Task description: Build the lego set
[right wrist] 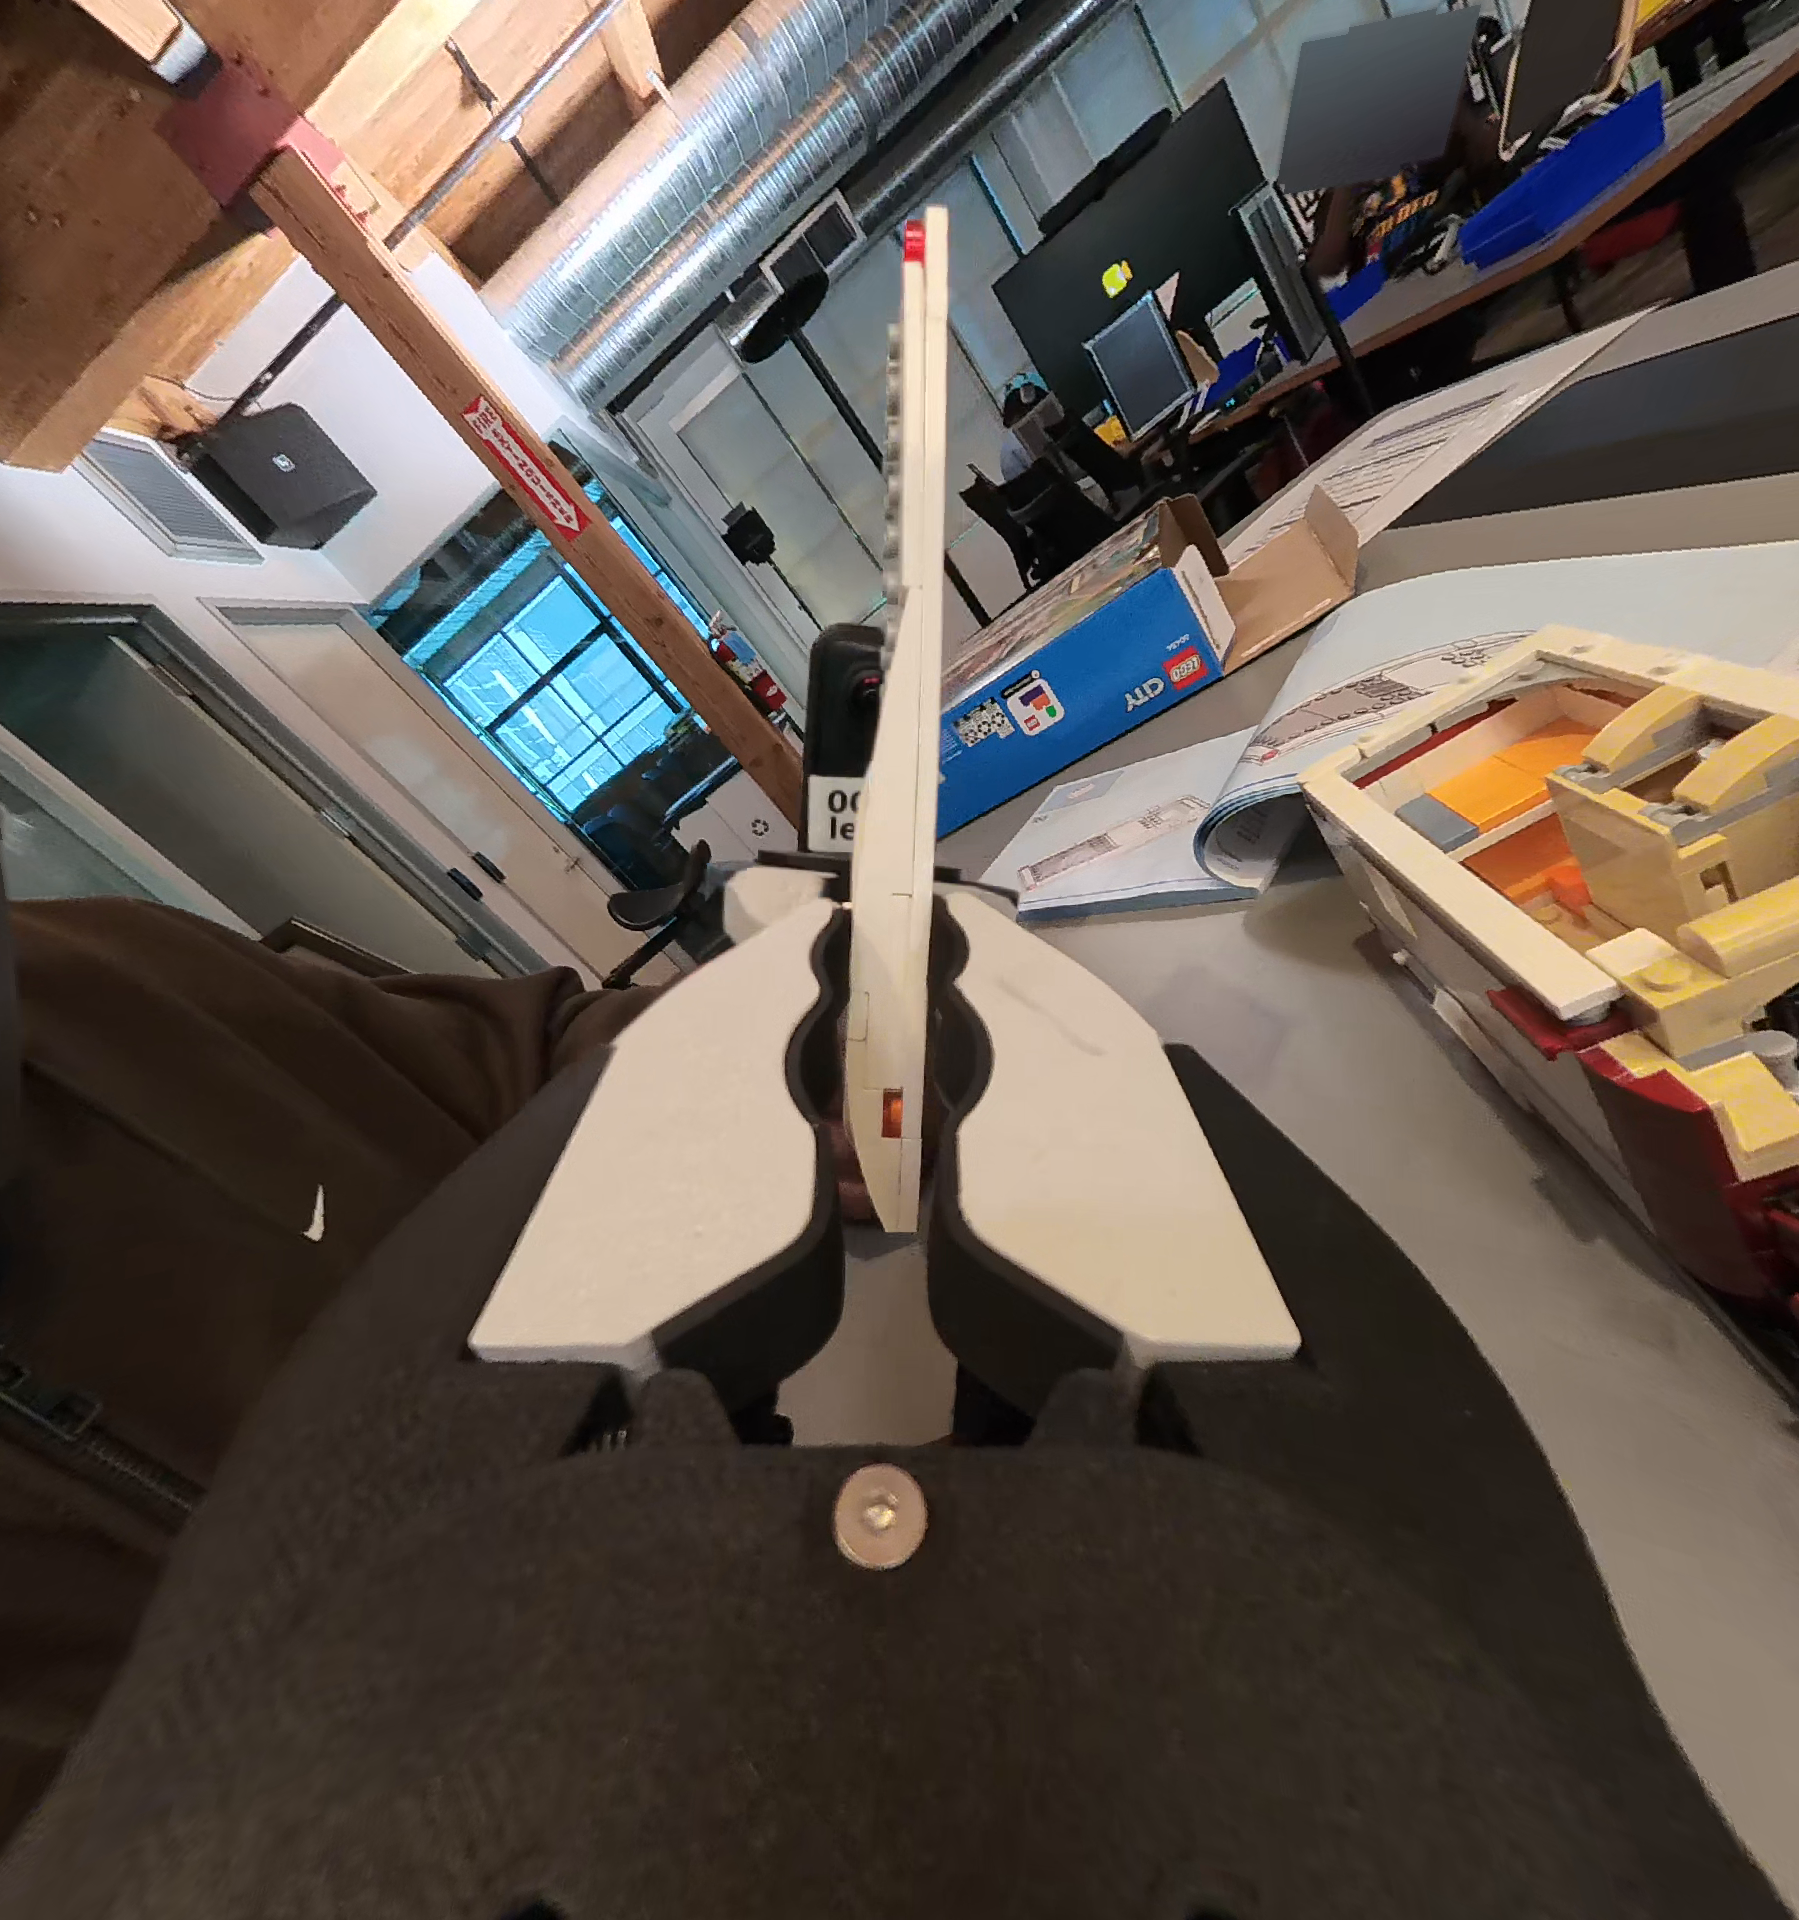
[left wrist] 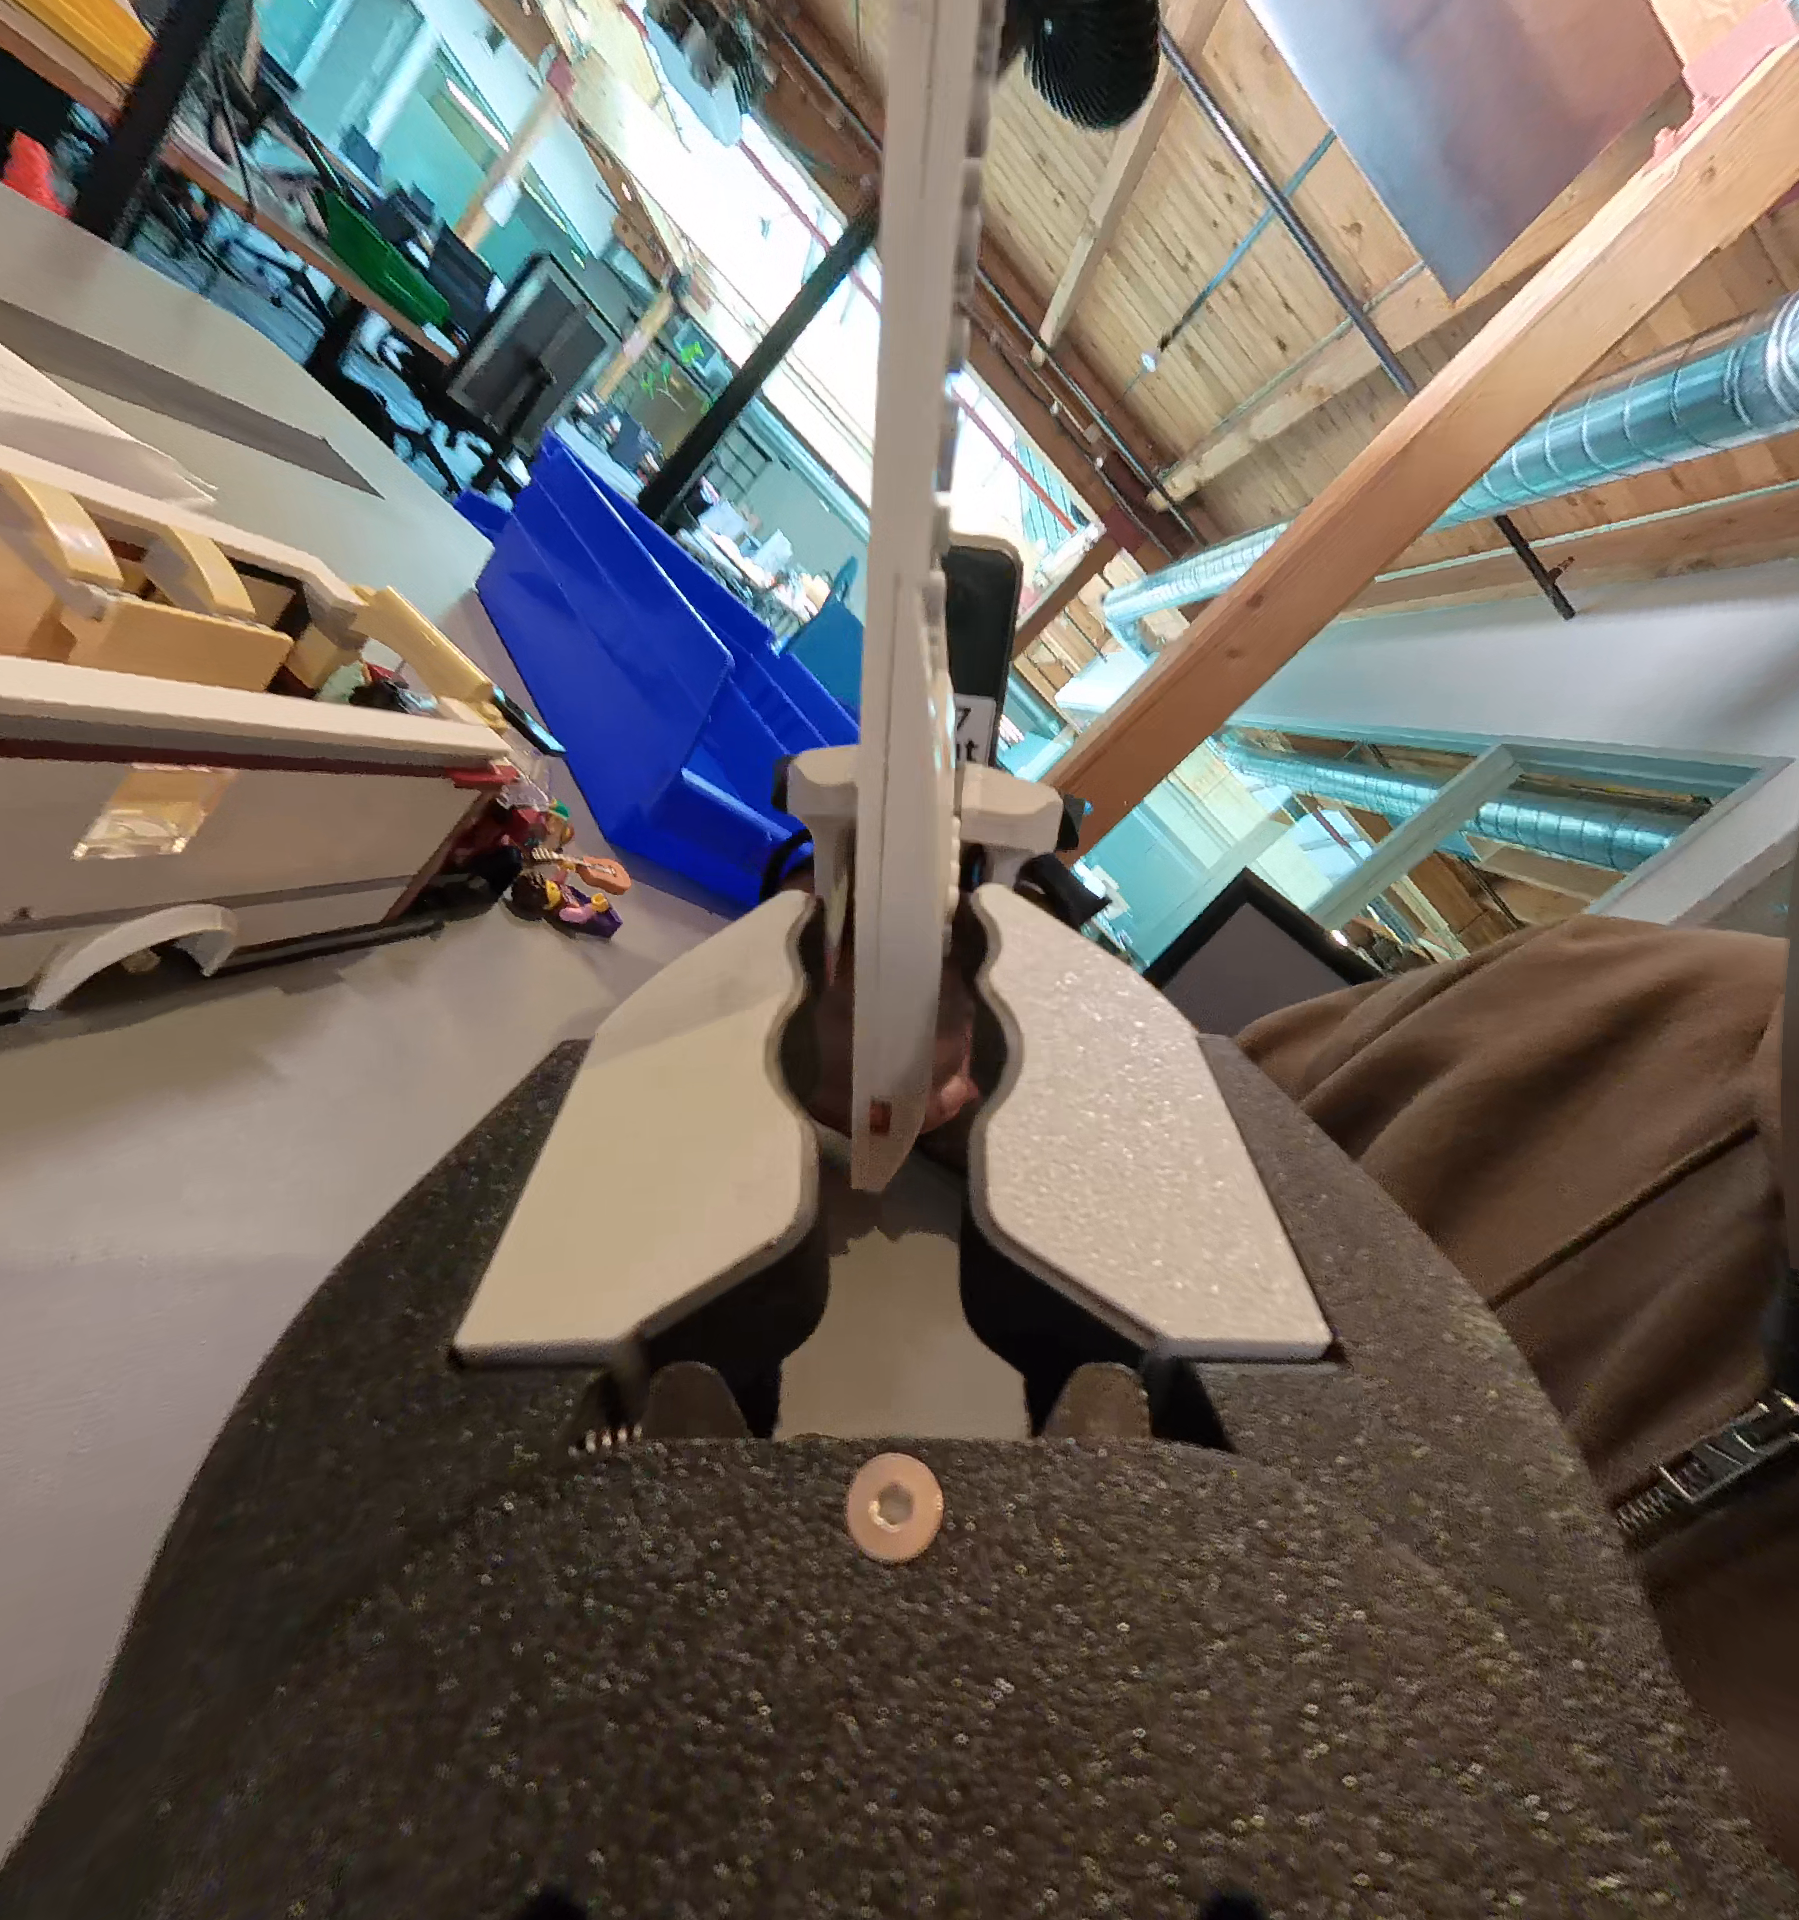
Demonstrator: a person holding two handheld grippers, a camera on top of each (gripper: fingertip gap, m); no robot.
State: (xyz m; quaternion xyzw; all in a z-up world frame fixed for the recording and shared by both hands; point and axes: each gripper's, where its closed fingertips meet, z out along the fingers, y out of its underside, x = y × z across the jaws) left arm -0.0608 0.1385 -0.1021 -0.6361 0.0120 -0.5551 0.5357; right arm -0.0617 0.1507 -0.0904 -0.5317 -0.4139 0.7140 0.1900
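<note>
Both tools are up off the grey surface (right wrist: 1238,1091) with one long white brick-built panel (right wrist: 910,727) edge-on between them. The right tool (right wrist: 890,935) is clamped on its end, pads against both faces. The left tool (left wrist: 900,914) straddles the other end, with a gap showing on either side, so released. It looks light and stiff, but the studded joints could pop; best gripped flat across the faces near the ends.
</note>
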